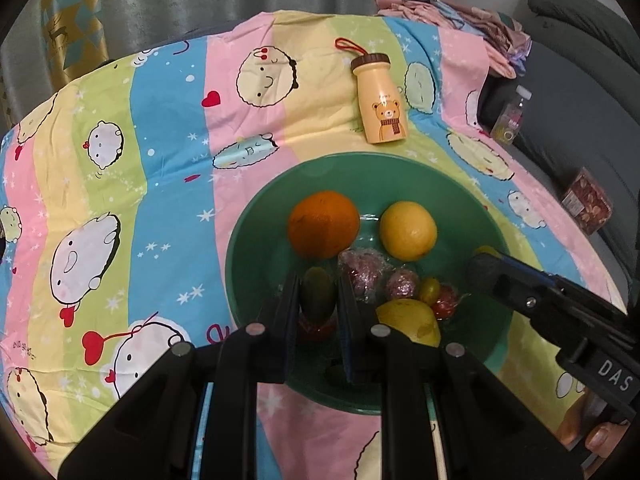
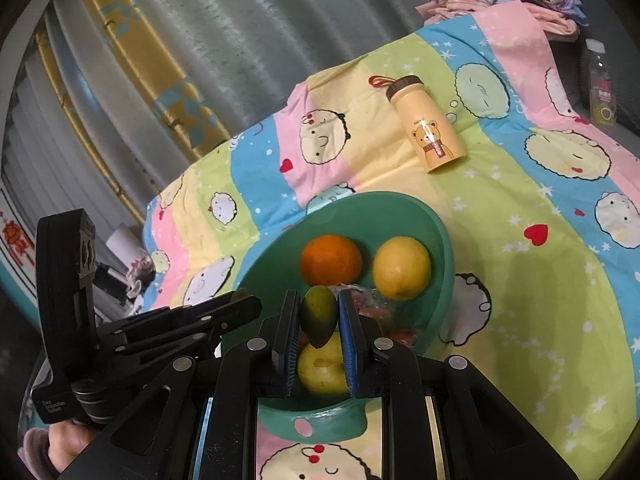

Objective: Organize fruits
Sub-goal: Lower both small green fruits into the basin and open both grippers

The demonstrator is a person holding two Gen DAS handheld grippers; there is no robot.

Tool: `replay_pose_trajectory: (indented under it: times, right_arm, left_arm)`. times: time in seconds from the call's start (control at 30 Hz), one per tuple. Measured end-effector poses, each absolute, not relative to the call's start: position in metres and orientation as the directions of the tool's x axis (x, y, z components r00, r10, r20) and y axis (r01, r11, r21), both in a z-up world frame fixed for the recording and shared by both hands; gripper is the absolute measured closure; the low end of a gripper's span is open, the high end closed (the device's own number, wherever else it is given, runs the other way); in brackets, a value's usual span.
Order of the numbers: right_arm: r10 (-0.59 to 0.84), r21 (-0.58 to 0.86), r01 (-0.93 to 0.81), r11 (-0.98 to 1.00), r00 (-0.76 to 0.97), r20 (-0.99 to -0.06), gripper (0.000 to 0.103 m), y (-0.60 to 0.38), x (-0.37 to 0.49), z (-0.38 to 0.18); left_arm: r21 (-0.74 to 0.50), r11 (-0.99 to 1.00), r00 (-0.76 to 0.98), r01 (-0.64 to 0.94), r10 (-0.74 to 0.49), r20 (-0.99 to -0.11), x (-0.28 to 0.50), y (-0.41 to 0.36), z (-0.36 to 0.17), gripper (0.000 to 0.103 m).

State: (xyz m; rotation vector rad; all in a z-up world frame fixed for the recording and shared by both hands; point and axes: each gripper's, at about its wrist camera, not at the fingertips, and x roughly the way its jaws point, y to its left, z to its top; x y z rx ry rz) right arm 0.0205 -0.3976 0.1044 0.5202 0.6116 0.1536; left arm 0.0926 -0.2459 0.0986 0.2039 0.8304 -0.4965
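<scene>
- Green bowl (image 1: 256,248) sits on a striped cartoon-print cloth (image 1: 168,152); all the fruit is inside it.
- Orange (image 1: 323,224) at the bowl's far left, round, dimpled skin. Lemon (image 1: 408,230) beside it on the far right, smooth yellow, not touching the orange.
- Nearer side: wrapped reddish pieces (image 1: 362,274) in crinkly clear film, a small orange-yellow tomato (image 1: 430,290), a red piece beside it, and a larger yellow fruit (image 1: 412,318) with a pointed end.
- Left gripper (image 1: 318,300): pinching a small dark-green oval fruit (image 1: 317,294) between its pads, low over the bowl's near-left side.
- Right gripper (image 2: 319,316): pinching a small mango (image 2: 318,314), green fading to yellow-orange on one flank, pointed tip down, held above the bowl. A pale yellow-green fruit (image 2: 322,370) lies right under it.
- Yellow bear bottle (image 1: 380,102), brown cap, red loop, lies on its side beyond the bowl, apart from it.
- Folded clothes (image 1: 452,12) at the cloth's far right edge.
</scene>
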Motion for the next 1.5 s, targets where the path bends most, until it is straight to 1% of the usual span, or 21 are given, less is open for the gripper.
replay_pose_trajectory:
  times: [0.17,0.3,0.5,0.8,1.5]
  right_arm:
    - [0.263,0.479,0.027,0.877,0.808,-0.527,0.083,-0.395,0.021,0.105]
    - [0.225,0.422,0.036,0.906,0.804,-0.551,0.083,-0.387,0.022,0.107]
    - [0.206,0.391,0.041,0.919,0.797,-0.568,0.083,-0.383,0.023,0.106]
    - [0.181,0.368,0.062,0.928,0.789,-0.588,0.083,-0.383,0.023,0.105]
    - [0.172,0.347,0.065,0.936,0.775,-0.608,0.083,-0.381,0.025,0.103]
  left_arm:
    - [0.002,0.864,0.563,0.503,-0.326,-0.759,0.095,-0.25,0.095,0.085]
    - [0.023,0.862,0.561,0.506,-0.308,-0.769,0.096,-0.254,0.092,0.085]
    - [0.066,0.856,0.577,0.513,-0.288,-0.764,0.095,-0.257,0.09,0.085]
    - [0.088,0.846,0.573,0.526,-0.276,-0.771,0.095,-0.262,0.087,0.085]
    - [0.115,0.837,0.557,0.535,-0.247,-0.793,0.097,-0.267,0.08,0.085]
